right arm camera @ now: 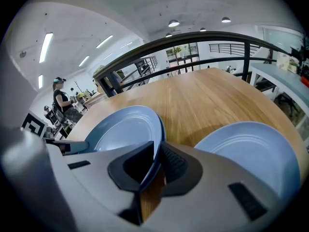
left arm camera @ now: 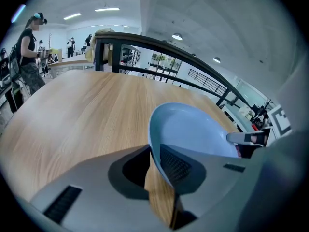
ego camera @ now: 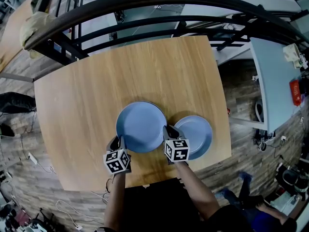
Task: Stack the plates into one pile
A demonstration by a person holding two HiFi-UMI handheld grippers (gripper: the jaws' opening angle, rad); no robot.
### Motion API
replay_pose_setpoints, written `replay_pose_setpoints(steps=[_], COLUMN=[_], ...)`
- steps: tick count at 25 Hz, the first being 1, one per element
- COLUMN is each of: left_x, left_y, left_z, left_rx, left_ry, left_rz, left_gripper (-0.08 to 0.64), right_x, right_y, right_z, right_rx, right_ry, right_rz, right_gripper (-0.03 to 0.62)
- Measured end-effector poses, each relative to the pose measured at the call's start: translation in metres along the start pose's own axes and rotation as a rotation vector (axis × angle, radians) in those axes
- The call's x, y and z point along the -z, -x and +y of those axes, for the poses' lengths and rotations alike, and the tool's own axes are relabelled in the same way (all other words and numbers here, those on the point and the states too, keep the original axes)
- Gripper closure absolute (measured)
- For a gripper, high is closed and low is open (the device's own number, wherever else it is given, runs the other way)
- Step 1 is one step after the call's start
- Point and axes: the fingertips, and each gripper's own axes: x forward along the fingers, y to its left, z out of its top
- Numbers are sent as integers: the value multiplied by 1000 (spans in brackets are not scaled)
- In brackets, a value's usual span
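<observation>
A large blue plate [ego camera: 141, 125] sits at the middle of the round-cornered wooden table [ego camera: 87, 105]. A smaller blue plate [ego camera: 197, 135] lies just to its right, their rims close together. My left gripper [ego camera: 119, 143] holds the large plate's near-left rim, and in the left gripper view the rim [left arm camera: 155, 151] stands pinched between the pads. My right gripper [ego camera: 168, 133] is shut on the same plate's near-right rim [right arm camera: 155, 151]. The large plate [right arm camera: 123, 127] looks tilted up slightly. The smaller plate [right arm camera: 248, 153] lies flat beside the right gripper, untouched.
A dark curved railing [ego camera: 159, 4] runs behind the table's far edge. The near table edge is right under my arms. A pale side table [ego camera: 275, 76] stands at the right. Cables [ego camera: 72, 211] lie on the floor. A person [left arm camera: 26, 57] stands far off.
</observation>
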Motion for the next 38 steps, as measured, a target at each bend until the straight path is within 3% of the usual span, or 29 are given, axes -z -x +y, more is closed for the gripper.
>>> replay_pose_setpoints(steps=[24,33,38], left_x=[-10,-27,-42], left_y=[9,28,39], left_z=[5,-13,-42], left_rx=[-64,-14,92], left_ry=[-6,-79,-157], left_rz=[-13,-47,-83], left_gripper=[479,479,479], right_x=[-3,-18,-24], right_y=[3,34,65], right_z=[-1,-2,-3], right_rx=[5,44,93], right_ry=[98,46,-1], right_rz=[-5,-114,-190], right_gripper=[534,534,534])
